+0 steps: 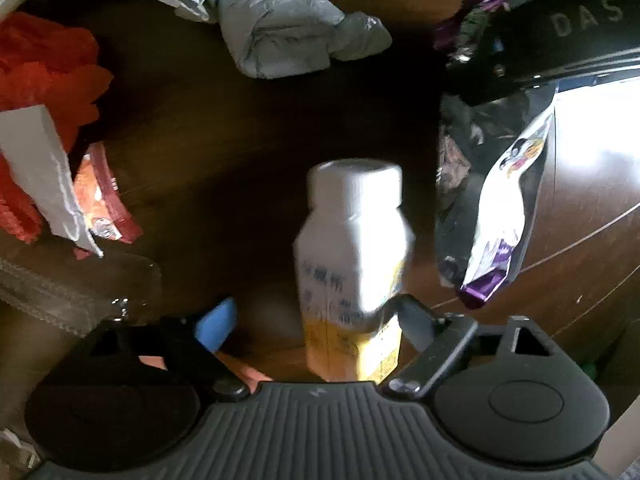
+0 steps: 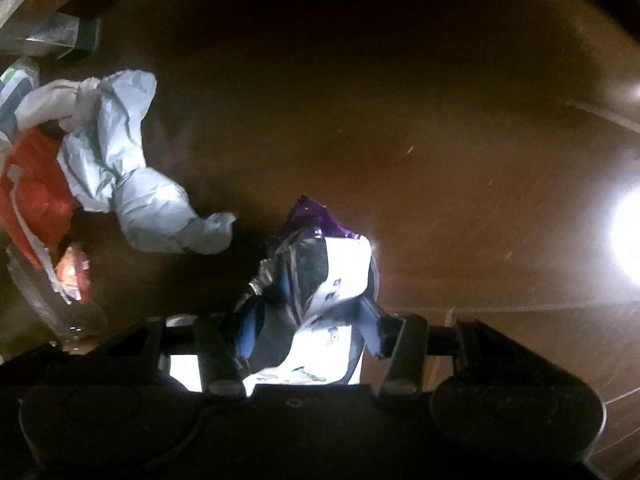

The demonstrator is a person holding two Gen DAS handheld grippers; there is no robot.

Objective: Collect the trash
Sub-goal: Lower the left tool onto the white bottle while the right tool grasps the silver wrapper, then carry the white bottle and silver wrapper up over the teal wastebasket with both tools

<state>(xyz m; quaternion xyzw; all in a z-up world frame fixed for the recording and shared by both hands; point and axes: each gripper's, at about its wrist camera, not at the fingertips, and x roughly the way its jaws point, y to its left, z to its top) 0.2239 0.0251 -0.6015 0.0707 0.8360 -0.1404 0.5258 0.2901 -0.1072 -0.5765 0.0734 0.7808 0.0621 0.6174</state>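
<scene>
Left wrist view, lower centre: my left hand-held gripper (image 1: pixel 316 320), jaws set wide. The blue-padded finger (image 1: pixel 216 322) stands apart from the bottle's left side; the opposite finger lies against or just beside its lower right, contact not clear. The tool points forward over the dark wooden counter (image 1: pixel 224 128).

Between those fingers: white plastic bottle (image 1: pixel 354 256), white cap, yellow lower label, upright with a slight tilt, blurred. Whether its base rests on the counter I cannot tell.

Right of the frame, same view: my right hand-held gripper (image 1: pixel 480 80), black body lettered "DAS", reaching in from the upper right corner. From it hangs a purple and white snack wrapper (image 1: pixel 500 216), drooping to mid right, just beside the bottle.

Right wrist view, lower centre: the same wrapper fills the space between my right fingers, which are closed against its crumpled foil. The tool is angled down over bare brown counter.

Upper centre, left wrist view: crumpled grey plastic bag (image 1: pixel 272 20), lying on the counter, well apart from the bottle.

Left edge, left wrist view: red mesh netting (image 1: pixel 44 64); over it a white paper strip (image 1: pixel 36 160); at its lower end a red and orange snack packet (image 1: pixel 104 200).
</scene>
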